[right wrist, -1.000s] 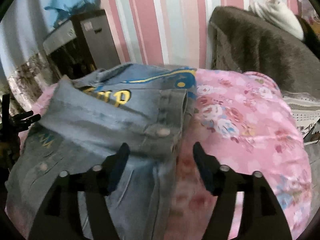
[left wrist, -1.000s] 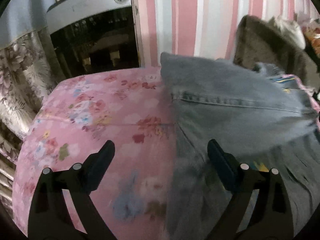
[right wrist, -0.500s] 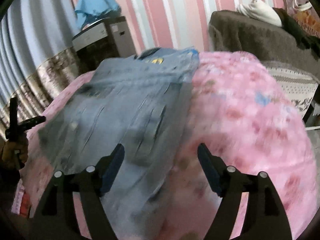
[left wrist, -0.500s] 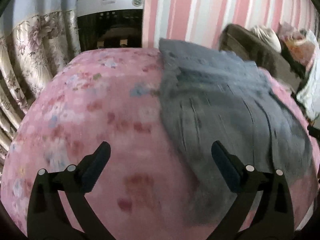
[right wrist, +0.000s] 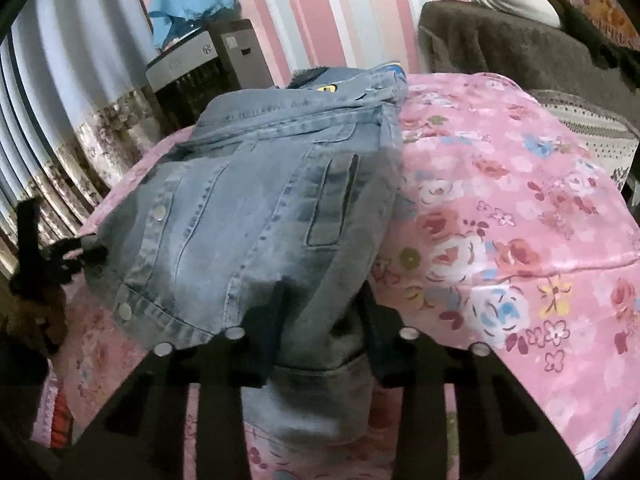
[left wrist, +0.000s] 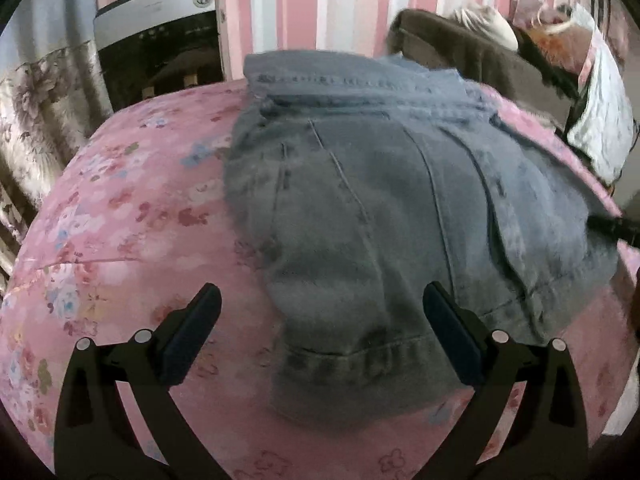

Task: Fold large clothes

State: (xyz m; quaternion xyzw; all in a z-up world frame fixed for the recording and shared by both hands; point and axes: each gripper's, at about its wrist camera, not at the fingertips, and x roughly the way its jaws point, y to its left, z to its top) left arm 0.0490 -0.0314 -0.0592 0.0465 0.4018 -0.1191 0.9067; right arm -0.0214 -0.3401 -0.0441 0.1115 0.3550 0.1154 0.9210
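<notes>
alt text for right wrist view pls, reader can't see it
The right gripper is closed on the near hem of a folded light-blue denim jacket, which lies on a pink floral bedspread. Behind are a pink striped wall, a grey appliance with a blue cloth on top, and a brown couch.

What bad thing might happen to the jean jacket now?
Only the right claw pinches the denim jacket, at its near hem; the left claw is open over the other corner. Lifting with one claw would probably make the jacket sag and undo its fold. The pinch takes in a thick bunch of cloth, so it might slip out. The jacket also sits near the edge of the pink floral cover, so a pull might drag it off.
</notes>
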